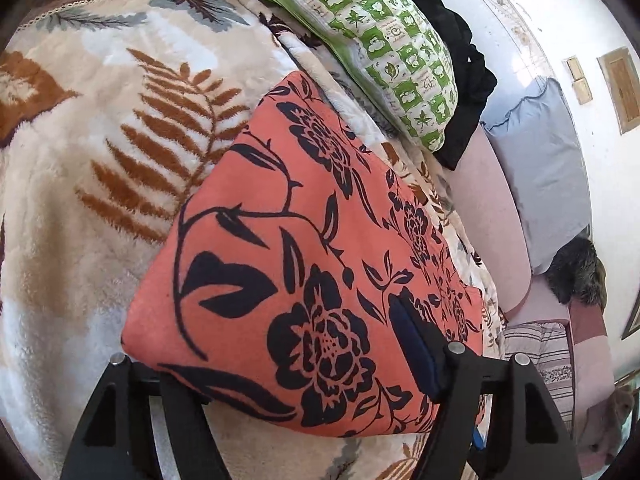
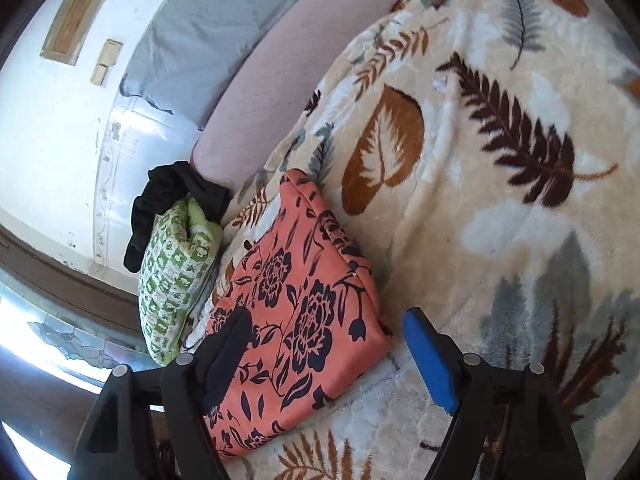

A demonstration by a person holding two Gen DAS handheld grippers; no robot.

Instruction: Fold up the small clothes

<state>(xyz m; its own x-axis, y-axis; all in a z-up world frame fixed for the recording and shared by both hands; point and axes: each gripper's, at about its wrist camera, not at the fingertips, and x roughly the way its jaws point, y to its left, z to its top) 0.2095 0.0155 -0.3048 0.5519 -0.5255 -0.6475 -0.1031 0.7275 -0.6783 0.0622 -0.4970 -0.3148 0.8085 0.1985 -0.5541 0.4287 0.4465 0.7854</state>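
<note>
Folded coral garment [image 1: 304, 264] with dark navy flower print lies flat on the fleece leaf-print blanket [image 1: 100, 152] covering the bed. It reads as a compact, roughly triangular packet in the left wrist view, with a thick folded edge on its far right side in the right wrist view.

Left tool [image 1: 280, 376]: jaws spread wide. The near edge of the garment sits between them and drapes over the crossbar; the left finger is mostly hidden beneath the cloth, and the right finger's dark pad [image 1: 416, 344] stands over the fabric's right part. Not pinching; cannot tell whether that pad touches the cloth.

Right tool [image 2: 332, 356]: jaws spread wide, nothing clamped. The dark left pad [image 2: 228, 352] overlaps the garment's near left portion; the blue right pad [image 2: 430, 360] stands over bare blanket just beside the garment's right corner. The near part of the garment lies between the two fingers.

Beyond the garment: a green-and-white patchwork-print cloth bundle [image 1: 384, 48], a black garment [image 1: 460, 64] bunched against it, then a pink cushion [image 2: 272, 92] and a grey-blue pillow [image 2: 200, 36] along the white wall [image 2: 44, 128].
</note>
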